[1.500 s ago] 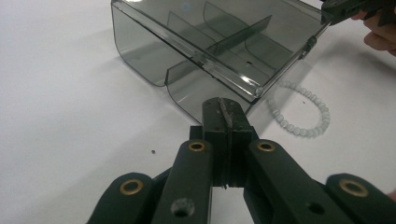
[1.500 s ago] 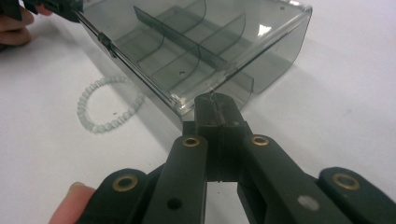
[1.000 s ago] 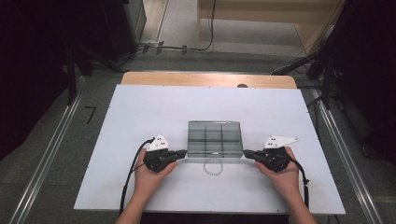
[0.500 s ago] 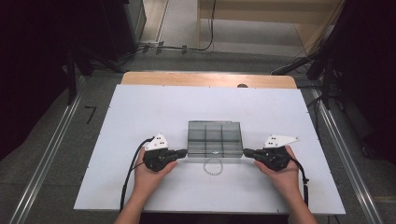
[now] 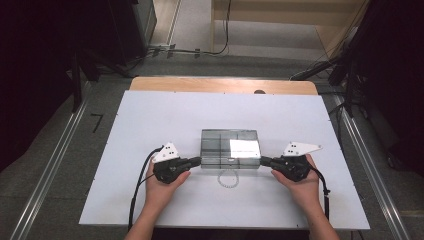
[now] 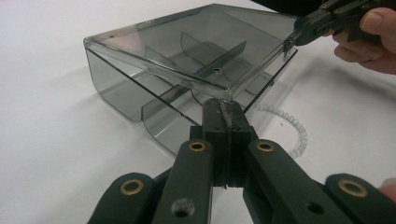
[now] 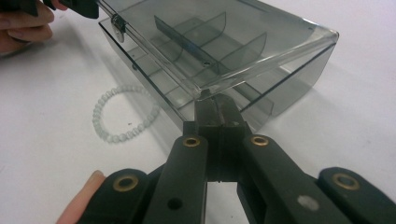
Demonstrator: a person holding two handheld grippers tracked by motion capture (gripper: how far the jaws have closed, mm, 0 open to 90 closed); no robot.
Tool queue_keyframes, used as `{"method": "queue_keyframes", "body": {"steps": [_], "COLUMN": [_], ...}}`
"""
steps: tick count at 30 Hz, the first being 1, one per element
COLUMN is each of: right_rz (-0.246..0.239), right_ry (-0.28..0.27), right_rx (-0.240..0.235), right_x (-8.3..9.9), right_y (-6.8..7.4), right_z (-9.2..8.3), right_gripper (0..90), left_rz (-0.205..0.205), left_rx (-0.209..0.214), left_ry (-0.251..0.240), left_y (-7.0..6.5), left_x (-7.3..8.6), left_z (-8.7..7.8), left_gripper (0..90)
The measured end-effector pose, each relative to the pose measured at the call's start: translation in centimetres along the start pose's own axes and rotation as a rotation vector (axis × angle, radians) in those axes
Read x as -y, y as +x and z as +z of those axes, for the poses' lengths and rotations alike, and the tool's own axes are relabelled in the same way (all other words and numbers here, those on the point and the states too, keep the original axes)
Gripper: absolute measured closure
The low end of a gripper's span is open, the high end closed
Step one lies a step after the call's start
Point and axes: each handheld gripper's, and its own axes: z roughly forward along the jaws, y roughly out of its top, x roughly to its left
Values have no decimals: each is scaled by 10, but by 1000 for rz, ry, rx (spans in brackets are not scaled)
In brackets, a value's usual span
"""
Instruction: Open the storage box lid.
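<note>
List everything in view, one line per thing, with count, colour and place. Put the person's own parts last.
compartment box: one, smoky clear plastic with inner dividers, middle of the board, its lid raised a little at the near edge.
bead bracelet: one, white, flat on the board just in front of the box.
board: one, white, covering most of the table.
table: one, light wood, a strip showing at the far edge.
floor rails: two, metal, one on each side of the table.
cables: several, dark, on the floor beyond the table.
left tool: one, black, shut, tip under the lid's near left corner.
right tool: one, black, shut, tip under the lid's near right corner.
hands: two, one gripping each tool.
</note>
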Motion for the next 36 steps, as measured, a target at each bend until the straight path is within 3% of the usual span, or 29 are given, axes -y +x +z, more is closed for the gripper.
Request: {"method": "queue_keyframes", "body": {"steps": [1,6,9,12,16,22,25,36], "right_rz": [-6,1,20,8,9,9,7,1], "right_ry": [-2,-21,-46,-50,-65,-67,-69,-97], "right_rx": [1,3,6,24,37,48,54,85], "right_x": [-1,-5,-10,-14,-21,-29,-33,-50], "right_y": [0,3,3,4,3,3,3,-1], "right_z": [0,1,1,-1,-2,0,1,-3], "right_gripper": [878,878,878,878,878,878,878,877], "left_rz": [-6,-8,-15,-26,-49,-41,-25,2], "left_rx": [1,-31,-41,-50,-49,-93,-134,-142], "left_ry": [-8,-21,-27,-33,-57,-45,-41,-41], "left_y": [0,0,-1,-2,3,8,10,20], "left_x": [0,0,0,-1,-4,-15,-20,-39], "left_z": [0,1,2,4,4,7,10,32], "left_gripper": [897,719,571,418,277,13,0,0]}}
